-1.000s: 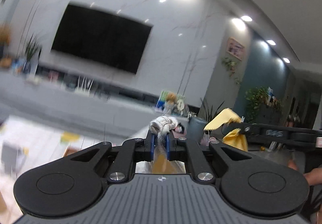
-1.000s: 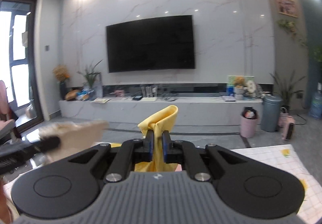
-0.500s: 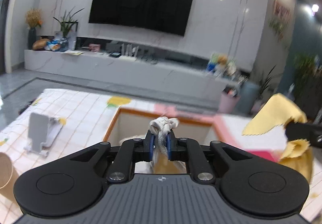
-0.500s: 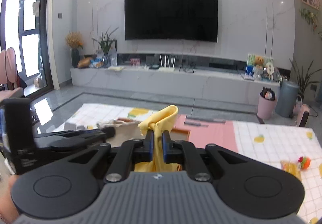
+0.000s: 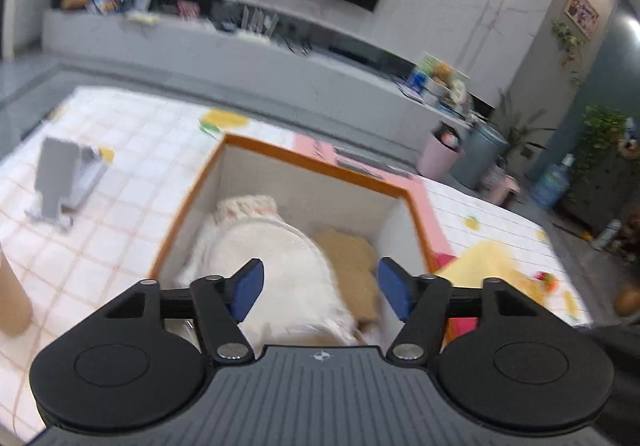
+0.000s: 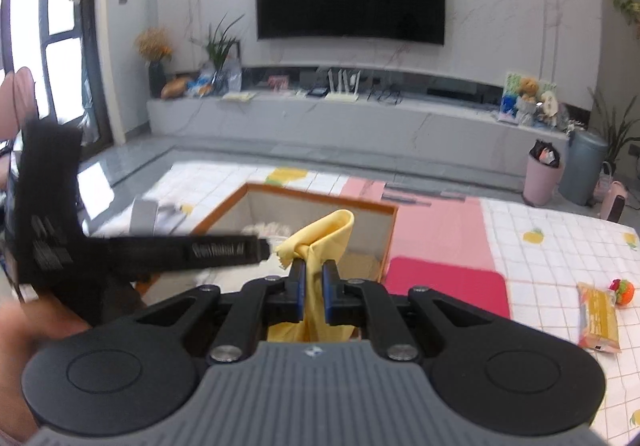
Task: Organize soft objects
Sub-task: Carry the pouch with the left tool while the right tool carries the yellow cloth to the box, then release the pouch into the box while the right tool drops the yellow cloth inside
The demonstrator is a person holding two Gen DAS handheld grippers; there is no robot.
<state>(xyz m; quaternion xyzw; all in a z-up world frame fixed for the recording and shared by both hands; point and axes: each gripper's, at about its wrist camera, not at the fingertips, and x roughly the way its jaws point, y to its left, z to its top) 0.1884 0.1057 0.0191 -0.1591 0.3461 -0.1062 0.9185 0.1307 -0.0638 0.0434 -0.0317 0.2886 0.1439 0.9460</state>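
Note:
An orange-rimmed box stands on the checked tablecloth. Inside it lie a white fluffy cloth, a knitted cream piece and a tan soft item. My left gripper is open and empty right above the box, over the white cloth. My right gripper is shut on a yellow cloth and holds it just in front of the box. The left gripper's arm shows in the right wrist view, reaching over the box. The yellow cloth also shows blurred in the left wrist view.
A grey phone stand and a cardboard tube are left of the box. A pink mat lies to its right, then a snack packet and a small toy. A TV wall and low cabinet lie beyond.
My left gripper tilted down over the box, opened and let go of the white cloth, which now lies in the box. My right gripper still holds the yellow cloth, closer to the box.

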